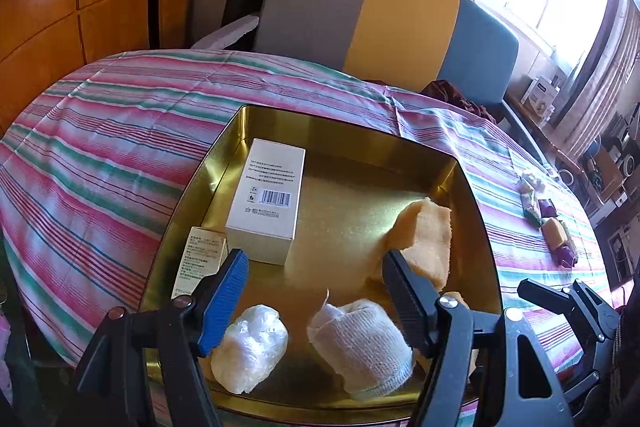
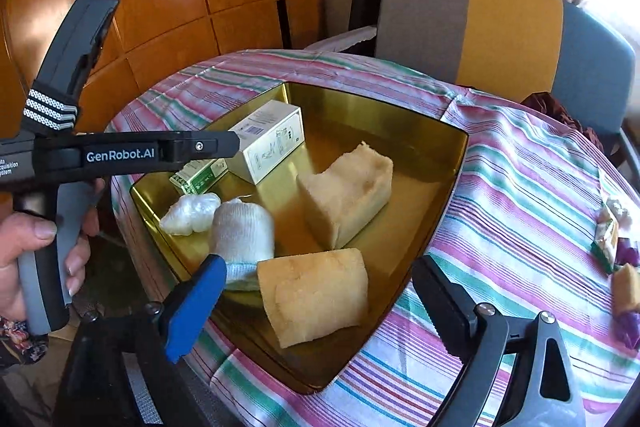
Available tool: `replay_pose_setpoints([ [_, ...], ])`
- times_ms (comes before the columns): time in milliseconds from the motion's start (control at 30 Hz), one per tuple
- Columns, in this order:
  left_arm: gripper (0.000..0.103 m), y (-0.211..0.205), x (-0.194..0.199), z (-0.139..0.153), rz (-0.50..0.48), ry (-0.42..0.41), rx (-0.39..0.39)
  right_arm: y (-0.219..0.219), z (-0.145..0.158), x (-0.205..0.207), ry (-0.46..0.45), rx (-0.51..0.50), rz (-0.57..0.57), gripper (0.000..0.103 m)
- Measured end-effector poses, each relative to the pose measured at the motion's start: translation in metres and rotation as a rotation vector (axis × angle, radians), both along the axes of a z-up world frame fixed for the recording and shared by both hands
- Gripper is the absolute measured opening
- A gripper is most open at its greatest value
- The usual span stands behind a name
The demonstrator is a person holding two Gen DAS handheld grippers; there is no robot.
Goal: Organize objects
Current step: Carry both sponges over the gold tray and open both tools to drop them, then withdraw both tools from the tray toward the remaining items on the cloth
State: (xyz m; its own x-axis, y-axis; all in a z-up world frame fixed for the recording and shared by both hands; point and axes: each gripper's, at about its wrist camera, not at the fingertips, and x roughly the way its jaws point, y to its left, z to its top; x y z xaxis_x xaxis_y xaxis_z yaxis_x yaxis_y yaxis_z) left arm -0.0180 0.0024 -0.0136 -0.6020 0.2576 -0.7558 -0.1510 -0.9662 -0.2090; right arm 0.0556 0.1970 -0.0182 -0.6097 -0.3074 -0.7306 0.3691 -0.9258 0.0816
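Gold tray (image 2: 448,151) sits on the striped worktop (image 2: 520,187); it holds most of the lot. In the right wrist view: near sponge (image 2: 316,299) at 6 o'clock in the tray, lying free between the spread jaws of the right hand-held gripper (image 2: 320,311), pads not touching it. Second sponge (image 2: 348,191) just beyond at 12 o'clock from the first. Gauze roll (image 2: 244,231) at 9 o'clock of the near sponge, touching or nearly so; plastic wad (image 2: 192,213) just beside the roll, further toward 9. White box (image 2: 272,139) and small green box (image 2: 198,175) at the tray's far-left corner. Left hand-held gripper (image 1: 316,291) also wide, nothing gripped, hovering over the roll and wad; a hand (image 2: 36,251) carries it. Outside the tray, at 3 o'clock on the worktop: small wrapped items (image 1: 548,223), well apart from the tray. Judgement: the near sponge looks just placed, release step complete for the right side. Next move likely calls for swinging a gripper out to the loose wrapped items, closing on one, and carrying it into free tray floor at 3 o'clock.
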Motion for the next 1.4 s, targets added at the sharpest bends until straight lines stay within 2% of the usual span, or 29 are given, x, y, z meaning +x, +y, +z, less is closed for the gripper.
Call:
replay_pose_setpoints([
  [333,0.071,0.017,0.005,0.0,-0.039,-0.001,-0.017,0.016,0.003,0.007,-0.004,0.01,-0.067,0.096],
  [500,0.071,0.03,0.011,-0.001,-0.078,-0.004,-0.025,0.041,0.001,0.008,-0.027,0.06,-0.173,0.096],
  [700,0.071,0.056,0.024,0.006,-0.153,0.014,-0.042,0.095,-0.004,0.009,-0.091,0.049,-0.319,0.096],
  [833,0.071,0.076,0.033,0.011,-0.212,0.033,-0.042,0.134,-0.006,0.015,-0.099,0.107,-0.37,0.095],
  [1067,0.071,0.122,0.052,0.016,-0.341,0.083,-0.12,0.206,-0.014,0.022,-0.147,0.12,-0.515,0.095],
  [1267,0.071,0.157,0.073,0.018,-0.436,0.113,-0.157,0.283,-0.017,0.029,-0.202,0.049,-0.689,0.095],
  [1400,0.071,0.176,0.083,0.018,-0.496,0.123,-0.159,0.326,-0.013,0.033,-0.193,0.027,-0.77,0.094],
])
